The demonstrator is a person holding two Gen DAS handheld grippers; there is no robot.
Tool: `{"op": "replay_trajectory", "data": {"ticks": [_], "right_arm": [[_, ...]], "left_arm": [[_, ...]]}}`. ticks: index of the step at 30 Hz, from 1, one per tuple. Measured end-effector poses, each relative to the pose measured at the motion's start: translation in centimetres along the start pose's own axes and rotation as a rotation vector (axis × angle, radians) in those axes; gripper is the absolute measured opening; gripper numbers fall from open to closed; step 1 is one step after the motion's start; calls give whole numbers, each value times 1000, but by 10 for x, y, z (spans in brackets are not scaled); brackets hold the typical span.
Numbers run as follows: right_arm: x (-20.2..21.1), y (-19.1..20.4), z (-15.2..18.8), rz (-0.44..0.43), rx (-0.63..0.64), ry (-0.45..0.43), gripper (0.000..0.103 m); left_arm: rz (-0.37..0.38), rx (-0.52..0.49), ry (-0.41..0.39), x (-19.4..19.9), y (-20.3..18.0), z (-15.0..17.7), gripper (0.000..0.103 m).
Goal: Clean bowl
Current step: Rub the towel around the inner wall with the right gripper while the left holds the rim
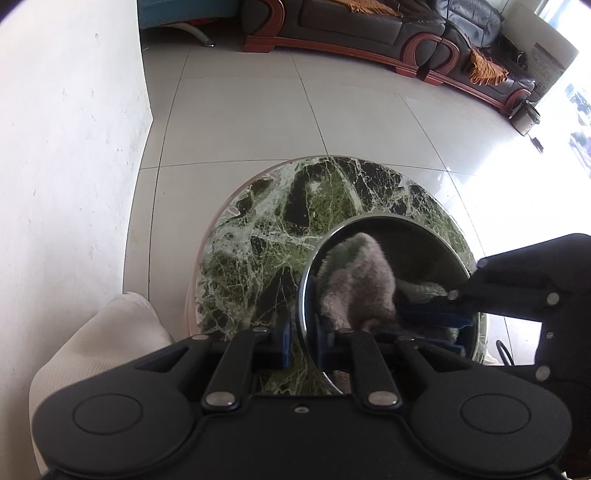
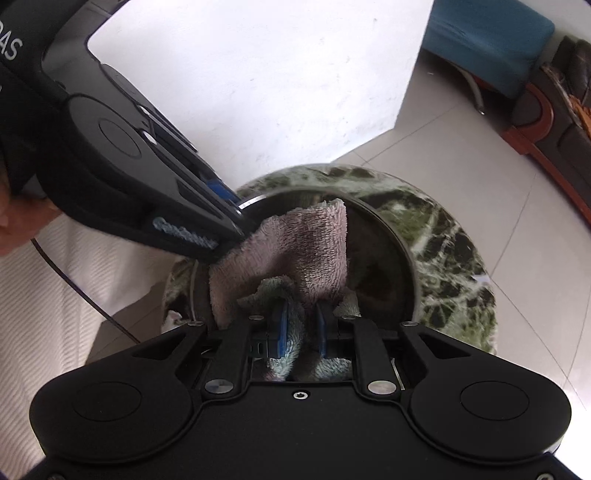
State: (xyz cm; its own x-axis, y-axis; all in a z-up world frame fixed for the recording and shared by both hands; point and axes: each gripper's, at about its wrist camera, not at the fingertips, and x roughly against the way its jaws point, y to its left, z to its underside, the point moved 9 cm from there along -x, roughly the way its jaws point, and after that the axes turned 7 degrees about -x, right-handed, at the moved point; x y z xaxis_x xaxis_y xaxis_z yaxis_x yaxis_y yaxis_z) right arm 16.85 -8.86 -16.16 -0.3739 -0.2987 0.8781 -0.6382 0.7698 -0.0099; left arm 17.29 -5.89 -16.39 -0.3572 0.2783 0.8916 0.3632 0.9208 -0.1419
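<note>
Left wrist view had the left claw (image 1: pixel 303 341) right up front, clamped on the near rim of the steel bowl (image 1: pixel 424 236), one blue pad outside the wall and one inside. So that hand was the anchor. Bowl sat on a round green marble worktop (image 1: pixel 258 236), toward its right side, not far from the edge.

Right wrist view showed the right claw (image 2: pixel 303 326) squeezed shut on a bunched pinkish-grey cloth (image 2: pixel 306 240), with the cloth down inside the bowl and draped up against the wall.

Behind all that was just tiled floor (image 1: pixel 258 103) and a dark sofa (image 1: pixel 369 26) along the far side.

My worry: the rim grip was thin metal between small pads, so a hard scrub could've twisted the bowl out of the left claw and sent it sliding on that slick marble. Also the cloth was only pinched at a fold, so dragging it might've pulled it loose.
</note>
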Motion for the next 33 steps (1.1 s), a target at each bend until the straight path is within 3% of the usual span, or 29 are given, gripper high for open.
{"op": "replay_trajectory", "data": {"ticks": [6,14,20,27,33], "right_arm": [[-1,-20,-7,57,4,-21,15],[2,-3,8,-7,-26,5,15],[-2,-11,-6,58,16,-17,15],[5,-5,13,-6,-38,12,15],[-2,-8,-4,7,-18,-18,15]], "left_arm": [[-2,-9,-1,0,-3,-1,12],[-6,-14,5,-3,-2,0,12],[-6,-10,2,-1,-3,0,12],[-3,-7,2,-1,-2,-1,12],[-9,-7,4,-1,-2,-1,12]]}}
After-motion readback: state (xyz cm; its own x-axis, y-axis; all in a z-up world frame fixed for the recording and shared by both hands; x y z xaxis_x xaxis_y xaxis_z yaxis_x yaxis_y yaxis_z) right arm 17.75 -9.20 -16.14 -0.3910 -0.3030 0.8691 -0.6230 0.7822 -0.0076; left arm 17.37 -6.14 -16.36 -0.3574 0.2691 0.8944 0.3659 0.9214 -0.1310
